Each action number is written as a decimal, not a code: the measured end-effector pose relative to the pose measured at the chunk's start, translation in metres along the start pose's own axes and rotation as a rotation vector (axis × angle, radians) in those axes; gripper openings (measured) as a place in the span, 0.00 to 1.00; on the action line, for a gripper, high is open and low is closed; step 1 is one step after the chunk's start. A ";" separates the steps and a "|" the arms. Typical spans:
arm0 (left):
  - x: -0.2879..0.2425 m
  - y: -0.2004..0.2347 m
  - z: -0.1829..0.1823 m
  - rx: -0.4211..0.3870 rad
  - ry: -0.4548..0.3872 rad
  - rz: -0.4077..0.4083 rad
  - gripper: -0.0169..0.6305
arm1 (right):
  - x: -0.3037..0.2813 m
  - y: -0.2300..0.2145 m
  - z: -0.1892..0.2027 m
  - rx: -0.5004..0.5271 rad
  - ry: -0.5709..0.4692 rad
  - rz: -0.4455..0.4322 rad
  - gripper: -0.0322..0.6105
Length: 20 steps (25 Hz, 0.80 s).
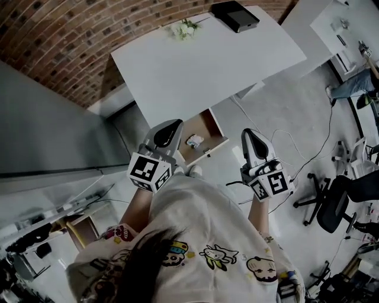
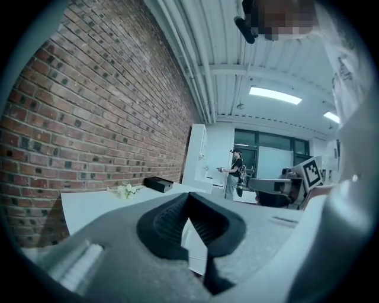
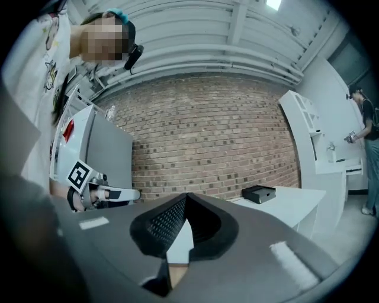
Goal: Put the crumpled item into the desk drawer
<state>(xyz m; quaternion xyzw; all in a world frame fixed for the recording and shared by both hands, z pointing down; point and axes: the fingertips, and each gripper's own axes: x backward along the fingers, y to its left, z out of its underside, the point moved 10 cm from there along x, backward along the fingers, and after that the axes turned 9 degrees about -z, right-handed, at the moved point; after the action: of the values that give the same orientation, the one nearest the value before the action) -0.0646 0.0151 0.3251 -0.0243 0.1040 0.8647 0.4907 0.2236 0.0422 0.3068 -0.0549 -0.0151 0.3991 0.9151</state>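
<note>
A small white crumpled item [image 1: 194, 141] lies inside the open wooden drawer [image 1: 208, 127] under the white desk [image 1: 207, 59]. My left gripper [image 1: 168, 131] is held close to my body, just left of the drawer, jaws closed on nothing. On the other side of the drawer my right gripper [image 1: 252, 141] hangs over the floor, also shut and empty. The left gripper view has its own shut tips [image 2: 189, 196] aimed level across the desk top [image 2: 100, 204]. In the right gripper view the shut jaws [image 3: 187, 197] face the brick wall, with the left gripper [image 3: 100, 193] beside them.
A black box [image 1: 235, 15] and a bunch of white flowers [image 1: 185, 28] sit at the desk's far edge. Cables [image 1: 296, 151] trail over the floor to the right, near black office chairs [image 1: 333, 202]. A person [image 2: 235, 171] stands far off by a white cabinet.
</note>
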 end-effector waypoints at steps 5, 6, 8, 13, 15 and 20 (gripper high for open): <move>0.005 0.004 0.001 -0.002 -0.005 -0.025 0.02 | 0.002 0.005 0.003 0.014 0.011 0.026 0.06; 0.006 0.004 0.001 -0.003 -0.006 -0.027 0.02 | 0.002 0.006 0.004 0.015 0.016 0.026 0.06; 0.005 0.003 0.002 -0.003 -0.006 -0.028 0.02 | 0.001 0.007 0.006 0.018 0.023 0.029 0.06; 0.002 0.001 0.006 -0.008 0.003 -0.023 0.02 | -0.002 0.005 0.012 0.016 0.027 0.052 0.06; 0.001 0.001 0.008 -0.005 0.009 -0.022 0.02 | -0.003 0.005 0.013 0.012 0.032 0.057 0.06; 0.001 0.004 0.010 -0.003 0.026 -0.031 0.02 | -0.005 0.002 0.016 -0.014 0.037 0.069 0.06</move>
<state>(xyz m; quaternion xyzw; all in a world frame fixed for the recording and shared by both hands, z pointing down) -0.0678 0.0159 0.3353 -0.0378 0.1088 0.8567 0.5027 0.2178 0.0417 0.3227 -0.0690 0.0010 0.4293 0.9005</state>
